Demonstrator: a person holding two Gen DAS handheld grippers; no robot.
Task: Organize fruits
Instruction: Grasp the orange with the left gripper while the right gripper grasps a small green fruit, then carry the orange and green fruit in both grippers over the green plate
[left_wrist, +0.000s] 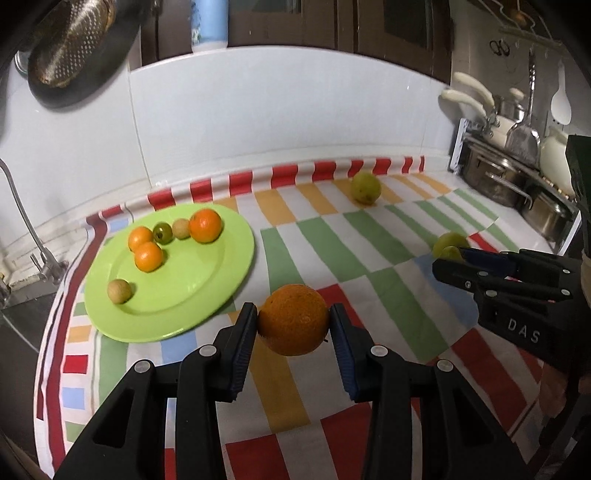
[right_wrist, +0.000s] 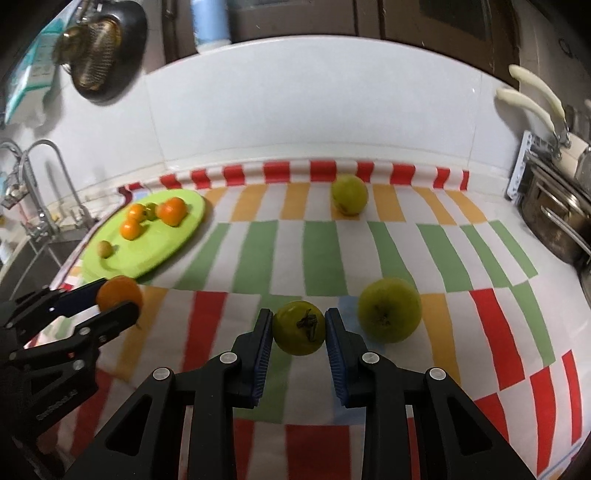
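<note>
Left hand-held gripper (left_wrist: 293, 325) pinching round orange (left_wrist: 293, 319), right hand-held gripper (right_wrist: 299, 326) pinching small green fruit (right_wrist: 300, 326): either may slip short of flat lime-green plate (left_wrist: 207, 288).

Left gripper (left_wrist: 293, 325) and right gripper (right_wrist: 299, 326): matte black moulded plastic, two-fingered. Angular arms with triangular cut-outs; round silver rivet heads at each pivot. Inner faces of the jaws lined with ribbed dark-blue pads. White raised lettering "DAS" on the right gripper's side, seen from the left wrist; faint pale lettering along the left gripper's body.
</note>
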